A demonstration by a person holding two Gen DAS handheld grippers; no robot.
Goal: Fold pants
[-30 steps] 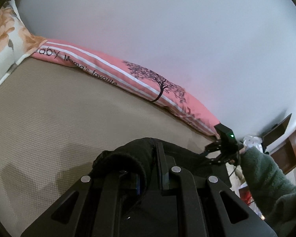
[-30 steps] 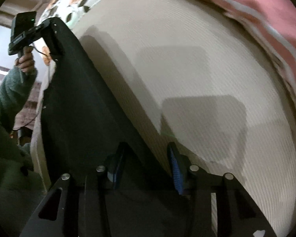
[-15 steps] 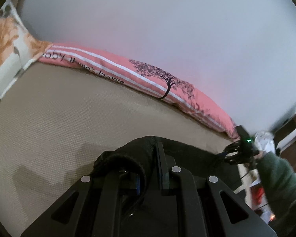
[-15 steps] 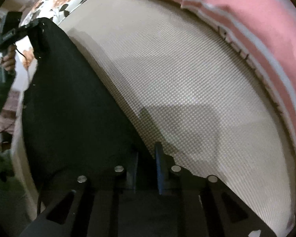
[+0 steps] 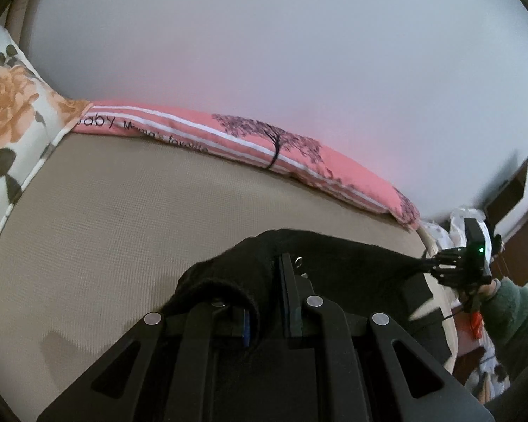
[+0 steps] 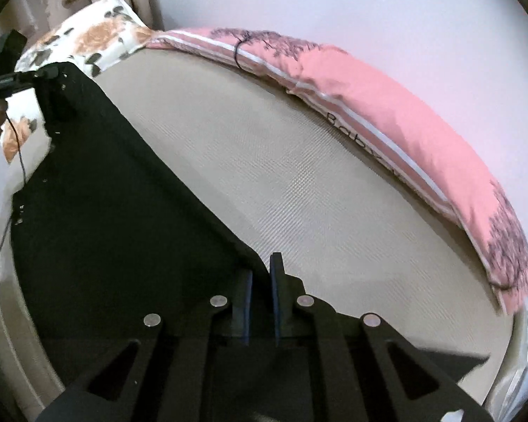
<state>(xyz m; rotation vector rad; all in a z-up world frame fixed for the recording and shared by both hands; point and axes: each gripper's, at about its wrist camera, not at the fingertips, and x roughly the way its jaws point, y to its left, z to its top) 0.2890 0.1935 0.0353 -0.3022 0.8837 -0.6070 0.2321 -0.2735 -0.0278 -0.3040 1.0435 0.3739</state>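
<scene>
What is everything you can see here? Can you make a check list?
Surface: beige textured bed cover, bare past the cloth.
Job's things: black pants, stretched taut between both grippers.
Clutter: pink bolster pillow along the wall; floral pillow at one end.
Grippers: left gripper shut on a bunched pants edge; right gripper shut on a pants corner.
Cables: thin dark cable hanging from the left gripper's handle.
Surroundings: plain white wall; person's green sleeve.

Black pants (image 6: 98,211), pink striped pillow (image 5: 264,140), beige bedsheet (image 5: 123,228)
</scene>
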